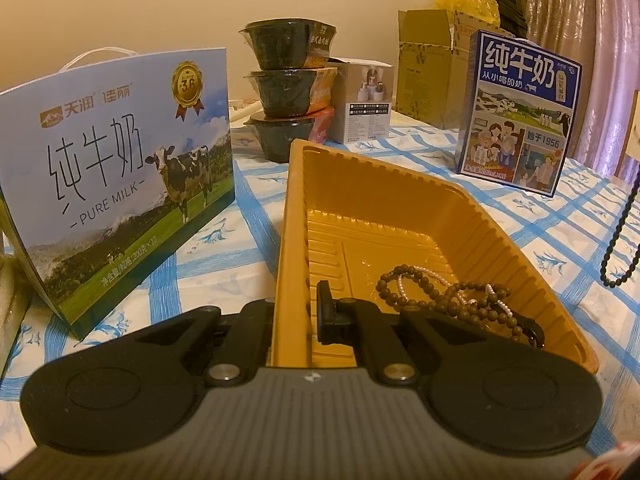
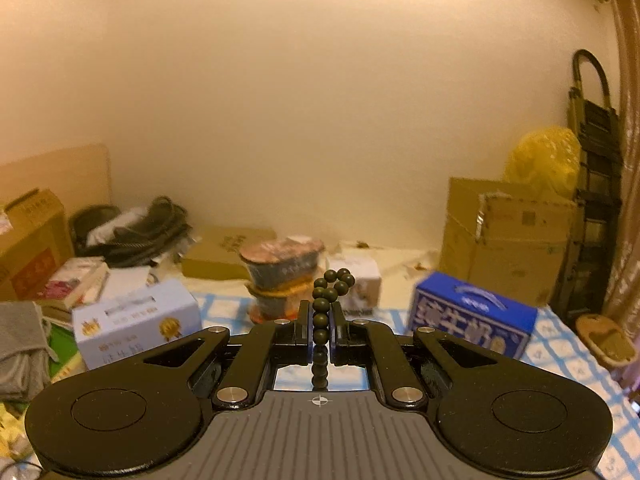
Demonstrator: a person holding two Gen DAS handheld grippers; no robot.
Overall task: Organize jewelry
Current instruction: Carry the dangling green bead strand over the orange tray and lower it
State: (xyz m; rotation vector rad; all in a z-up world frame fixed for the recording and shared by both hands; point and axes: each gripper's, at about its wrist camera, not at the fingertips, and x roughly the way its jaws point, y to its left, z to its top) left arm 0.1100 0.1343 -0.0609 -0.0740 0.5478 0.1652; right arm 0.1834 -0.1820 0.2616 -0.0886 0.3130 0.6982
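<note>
My left gripper (image 1: 294,316) is shut on the near left wall of a yellow plastic tray (image 1: 500,236), one finger inside and one outside. In the tray lie a brown bead string (image 1: 452,300) and a thin white pearl strand (image 1: 412,276), tangled together. My right gripper (image 2: 320,328) is shut on a dark green bead necklace (image 2: 322,308), held high above the table; its beads stick up between the fingers. The same necklace hangs as a dark loop at the right edge of the left wrist view (image 1: 618,240).
A blue-checked cloth (image 1: 248,232) covers the table. A pale blue milk carton (image 1: 116,176) stands left of the tray, a dark blue milk box (image 1: 520,112) at right. Stacked black bowls (image 1: 286,84), a small white box (image 1: 366,100) and cardboard boxes (image 1: 428,64) stand behind.
</note>
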